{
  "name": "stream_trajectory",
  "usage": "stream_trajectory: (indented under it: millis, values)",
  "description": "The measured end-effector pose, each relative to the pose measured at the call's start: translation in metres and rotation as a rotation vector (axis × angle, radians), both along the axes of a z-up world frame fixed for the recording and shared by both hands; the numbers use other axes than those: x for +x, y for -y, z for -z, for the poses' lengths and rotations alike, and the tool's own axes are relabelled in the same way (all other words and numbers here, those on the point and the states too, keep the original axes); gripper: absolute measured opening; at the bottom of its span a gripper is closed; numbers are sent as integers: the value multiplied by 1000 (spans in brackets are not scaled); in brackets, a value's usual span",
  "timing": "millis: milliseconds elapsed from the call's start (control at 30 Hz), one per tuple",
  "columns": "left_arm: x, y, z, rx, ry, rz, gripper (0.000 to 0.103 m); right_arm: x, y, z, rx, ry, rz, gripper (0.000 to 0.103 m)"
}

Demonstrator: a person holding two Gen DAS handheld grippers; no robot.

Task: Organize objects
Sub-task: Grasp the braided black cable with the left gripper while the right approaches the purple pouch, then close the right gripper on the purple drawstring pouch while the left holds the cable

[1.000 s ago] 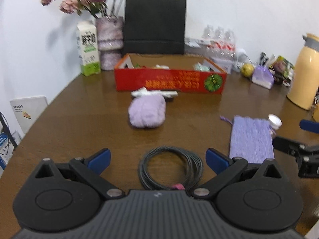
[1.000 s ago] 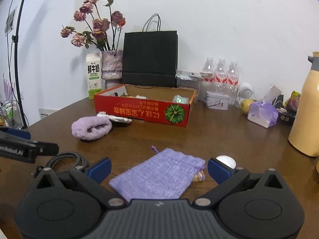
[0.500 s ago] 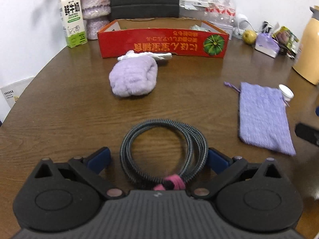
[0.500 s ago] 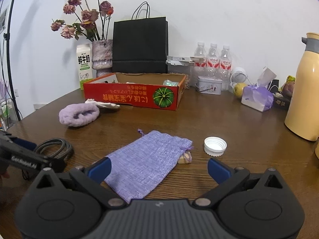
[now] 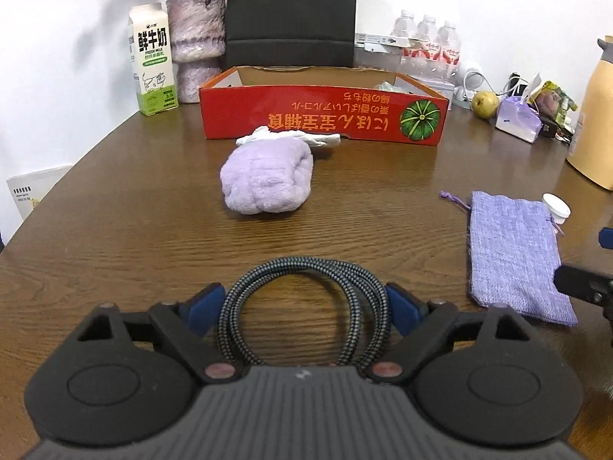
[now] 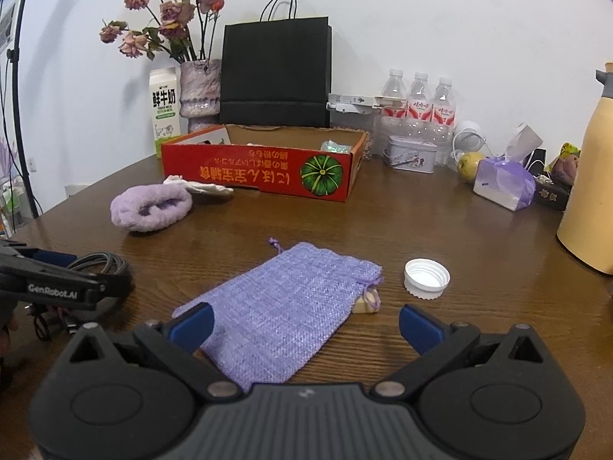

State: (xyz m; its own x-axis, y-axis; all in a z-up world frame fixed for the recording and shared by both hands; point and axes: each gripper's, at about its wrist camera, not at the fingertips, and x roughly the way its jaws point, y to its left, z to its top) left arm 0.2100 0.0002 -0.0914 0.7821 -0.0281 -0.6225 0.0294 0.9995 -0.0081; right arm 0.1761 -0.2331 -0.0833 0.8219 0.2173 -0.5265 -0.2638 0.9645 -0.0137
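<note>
A coiled black braided cable (image 5: 304,303) lies on the brown table between the blue pads of my left gripper (image 5: 302,308), whose jaws are open and stand on both sides of the coil. The cable also shows at the left of the right wrist view (image 6: 101,264). My right gripper (image 6: 304,326) is open above the near end of a flat purple cloth pouch (image 6: 283,306), which also shows in the left wrist view (image 5: 515,257). A rolled purple fluffy cloth (image 5: 268,178) lies ahead. A red cardboard box (image 5: 323,113) stands open behind it.
A white bottle cap (image 6: 426,278) lies right of the pouch. A white crumpled item (image 5: 291,138) lies against the box front. A milk carton (image 5: 152,71), vase (image 5: 195,42), black paper bag (image 6: 276,73), water bottles (image 6: 419,107), tin, tissue pack (image 6: 504,184) and yellow thermos (image 6: 590,191) line the back and right.
My left gripper has moved forward and down over the cable, so the coil now sits between its pads. My right gripper has drawn back and lifted a little over the pouch.
</note>
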Motion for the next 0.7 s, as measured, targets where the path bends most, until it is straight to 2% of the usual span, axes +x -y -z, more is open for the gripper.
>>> stream_trajectory:
  millis: [200, 367, 567, 700]
  values:
    - [-2, -7, -2, 5, 33, 5, 89, 11, -11, -4, -9, -27, -7, 103]
    - [-1, -28, -3, -36, 42, -28, 89, 27, -24, -5, -27, -79, 0, 103]
    - [-2, -38, -4, -75, 53, -44, 89, 59, -34, 7, -10, -169, 38, 103]
    - [-3, -38, -4, -87, 53, -36, 89, 71, -46, 14, -45, -167, 73, 103]
